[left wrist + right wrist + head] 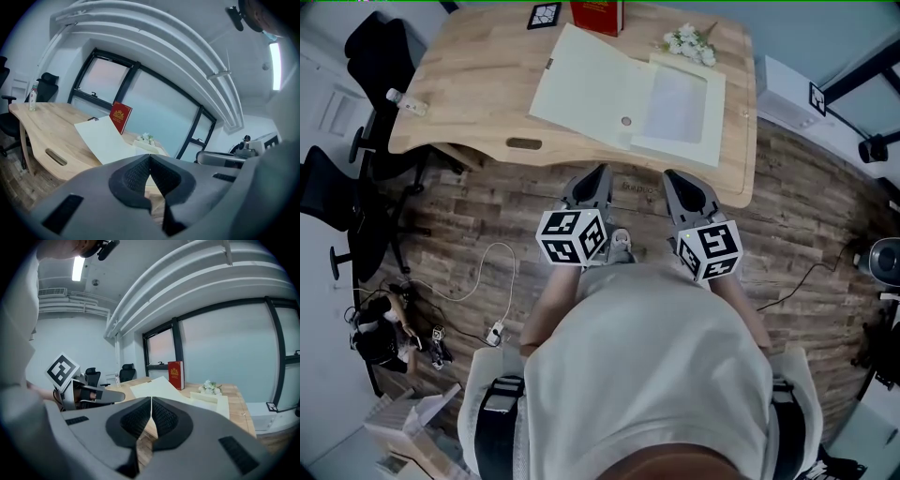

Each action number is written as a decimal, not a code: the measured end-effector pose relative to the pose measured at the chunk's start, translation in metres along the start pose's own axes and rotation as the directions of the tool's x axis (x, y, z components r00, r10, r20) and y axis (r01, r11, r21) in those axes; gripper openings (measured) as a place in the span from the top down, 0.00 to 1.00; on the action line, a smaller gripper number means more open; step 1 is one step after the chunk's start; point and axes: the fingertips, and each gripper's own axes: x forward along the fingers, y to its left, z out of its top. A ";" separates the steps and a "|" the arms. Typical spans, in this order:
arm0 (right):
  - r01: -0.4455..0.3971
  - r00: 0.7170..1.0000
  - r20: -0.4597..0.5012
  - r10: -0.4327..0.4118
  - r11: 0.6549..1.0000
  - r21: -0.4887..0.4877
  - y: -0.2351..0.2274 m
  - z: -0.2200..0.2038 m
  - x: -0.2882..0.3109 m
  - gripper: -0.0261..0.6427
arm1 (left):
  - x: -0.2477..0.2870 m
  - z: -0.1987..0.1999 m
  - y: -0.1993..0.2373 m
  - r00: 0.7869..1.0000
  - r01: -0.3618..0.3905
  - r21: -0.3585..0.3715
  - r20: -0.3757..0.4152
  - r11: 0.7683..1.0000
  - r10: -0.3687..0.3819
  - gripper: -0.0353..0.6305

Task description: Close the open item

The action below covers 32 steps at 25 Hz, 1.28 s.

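Note:
A flat cream box [680, 108] lies open on the wooden desk [478, 84], its lid [586, 89] folded out to the left. The lid also shows in the left gripper view [105, 140] and the right gripper view [161, 387]. Both grippers hang in front of the person's body, short of the desk's near edge and apart from the box. My left gripper [600, 172] [150, 159] is shut with nothing between its jaws. My right gripper [671, 175] [151, 401] is shut and empty too, and it sees the left gripper beside it.
Behind the box stand a red book [598, 16], a bunch of white flowers [689, 42] and a marker tag [544, 15]. A small bottle [406, 103] sits at the desk's left end. Black chairs [380, 56] and a floor cable [487, 281] are at the left.

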 end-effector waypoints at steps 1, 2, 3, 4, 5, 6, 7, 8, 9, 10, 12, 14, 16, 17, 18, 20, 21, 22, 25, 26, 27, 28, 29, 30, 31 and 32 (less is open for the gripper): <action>0.008 1.000 0.002 -0.008 1.000 0.004 -0.003 0.000 0.005 0.93 | 0.003 0.002 0.005 1.000 -0.001 0.000 0.000 1.000 0.001 0.91; 0.015 1.000 0.003 -0.015 1.000 0.010 -0.005 0.002 0.010 0.93 | 0.007 0.005 0.010 1.000 -0.003 0.000 0.000 1.000 0.003 0.91; 0.022 1.000 0.006 -0.022 1.000 0.015 -0.007 0.004 0.016 0.93 | 0.009 0.008 0.015 1.000 -0.006 -0.002 0.001 1.000 0.006 0.91; 0.028 1.000 0.009 -0.028 0.999 0.019 -0.009 0.007 0.021 0.93 | 0.012 0.010 0.020 1.000 -0.009 -0.004 0.002 1.000 0.009 0.91; 0.032 0.999 0.011 -0.033 0.999 0.022 -0.011 0.010 0.025 0.93 | 0.015 0.013 0.025 1.000 -0.012 -0.006 0.002 1.000 0.012 0.91; 0.035 0.999 0.010 -0.035 0.999 0.021 -0.013 0.011 0.029 0.93 | 0.018 0.015 0.030 1.000 -0.015 -0.007 0.002 1.000 0.015 0.91; 0.037 0.999 0.009 -0.037 0.999 0.018 -0.016 0.011 0.033 0.93 | 0.021 0.018 0.035 1.000 -0.018 -0.008 0.002 1.000 0.018 0.91; 0.040 0.999 0.008 -0.040 0.999 0.014 -0.018 0.012 0.036 0.93 | 0.024 0.020 0.039 1.000 -0.019 -0.009 0.003 1.000 0.019 0.91; 0.043 0.999 0.009 -0.043 0.999 0.014 -0.021 0.013 0.039 0.93 | 0.027 0.022 0.043 1.000 -0.020 -0.009 0.003 1.000 0.020 0.91; 0.048 0.999 0.010 -0.048 0.999 0.016 -0.023 0.014 0.043 0.93 | 0.030 0.024 0.047 1.000 -0.021 -0.010 0.003 1.000 0.021 0.91; 0.057 0.998 0.015 -0.058 0.998 0.023 -0.028 0.015 0.049 0.93 | 0.037 0.027 0.055 1.000 -0.022 -0.010 0.002 1.000 0.022 0.91; 0.065 0.998 0.018 -0.065 0.998 0.027 -0.031 0.016 0.056 0.93 | 0.043 0.029 0.063 1.000 -0.026 -0.006 -0.003 1.000 0.026 0.91; 0.071 0.997 0.016 -0.071 0.997 0.030 -0.034 0.016 0.061 0.93 | 0.049 0.030 0.071 0.999 -0.031 -0.001 -0.012 1.000 0.031 0.91; 0.075 0.997 0.017 -0.075 0.997 0.031 -0.036 0.017 0.063 0.93 | 0.052 0.031 0.074 0.999 -0.032 0.000 -0.014 0.999 0.032 0.91; 0.079 0.997 0.020 -0.080 0.996 0.033 -0.037 0.018 0.066 0.93 | 0.056 0.033 0.077 0.999 -0.031 -0.001 -0.015 1.000 0.031 0.91; 0.087 0.996 0.022 -0.088 0.995 0.037 -0.040 0.019 0.070 0.93 | 0.061 0.037 0.081 1.000 -0.026 -0.006 -0.016 1.000 0.026 0.91; 0.092 0.995 0.021 -0.092 0.995 0.037 -0.042 0.019 0.073 0.93 | 0.064 0.038 0.083 1.000 -0.022 -0.008 -0.016 1.000 0.022 0.91; 0.096 0.995 0.020 -0.097 0.995 0.037 -0.043 0.019 0.074 0.93 | 0.066 0.040 0.084 1.000 -0.018 -0.009 -0.017 1.000 0.018 0.91; 0.112 0.993 0.020 -0.113 0.993 0.043 -0.048 0.022 0.079 0.93 | 0.074 0.046 0.088 1.000 -0.012 -0.006 -0.021 1.000 0.012 0.91; 0.117 0.993 0.020 -0.118 0.992 0.046 -0.050 0.022 0.080 0.93 | 0.076 0.048 0.089 1.000 -0.013 -0.002 -0.025 1.000 0.013 0.91; 0.121 0.992 0.018 -0.122 0.991 0.048 -0.051 0.022 0.081 0.93 | 0.078 0.050 0.090 0.999 -0.015 0.003 -0.029 1.000 0.015 0.91; 0.125 0.992 0.014 -0.126 0.991 0.049 -0.052 0.021 0.082 0.93 | 0.080 0.051 0.092 0.999 -0.016 0.008 -0.033 1.000 0.017 0.91; 0.128 0.992 0.009 -0.128 0.991 0.049 -0.053 0.021 0.083 0.93 | 0.082 0.054 0.094 0.999 -0.017 0.013 -0.033 1.000 0.017 0.91; 0.130 0.992 0.005 -0.130 0.990 0.049 -0.054 0.020 0.084 0.93 | 0.084 0.056 0.096 0.999 -0.017 0.016 -0.032 1.000 0.017 0.91; 0.131 0.991 0.000 -0.131 0.990 0.050 -0.055 0.019 0.085 0.93 | 0.085 0.059 0.098 0.999 -0.017 0.018 -0.031 1.000 0.018 0.91; 0.131 0.991 -0.004 -0.131 0.990 0.051 -0.055 0.018 0.086 0.93 | 0.085 0.061 0.101 0.999 -0.018 0.021 -0.032 1.000 0.019 0.91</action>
